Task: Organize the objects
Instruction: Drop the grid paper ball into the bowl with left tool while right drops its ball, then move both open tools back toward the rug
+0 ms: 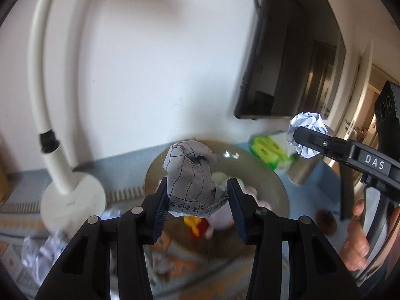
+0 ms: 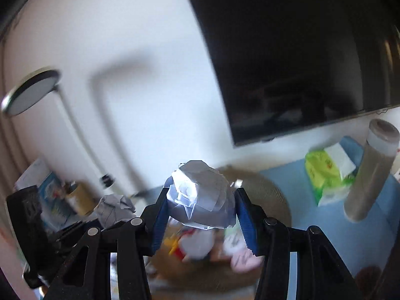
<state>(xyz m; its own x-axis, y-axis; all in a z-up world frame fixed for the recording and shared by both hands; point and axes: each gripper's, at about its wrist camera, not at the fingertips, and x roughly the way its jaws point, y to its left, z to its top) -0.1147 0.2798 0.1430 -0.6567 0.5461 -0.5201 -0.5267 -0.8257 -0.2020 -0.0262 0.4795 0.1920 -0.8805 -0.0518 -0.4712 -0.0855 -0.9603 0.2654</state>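
Note:
My left gripper (image 1: 197, 200) is shut on a crumpled ball of printed paper (image 1: 193, 182) and holds it above a round woven basket (image 1: 272, 182) with blurred toys inside. My right gripper (image 2: 200, 210) is shut on a second crumpled white paper ball (image 2: 202, 197), also above the basket (image 2: 272, 195). The right gripper with its paper ball (image 1: 306, 135) shows at the right of the left wrist view. The left gripper's paper ball (image 2: 115, 208) shows at the left of the right wrist view.
A white gooseneck lamp (image 1: 72, 200) stands left of the basket. More crumpled paper (image 1: 42, 250) lies at lower left. A green tissue pack (image 2: 330, 175) and a tall cylinder (image 2: 370, 172) stand on the blue surface at right. A dark TV (image 2: 300, 62) hangs on the wall.

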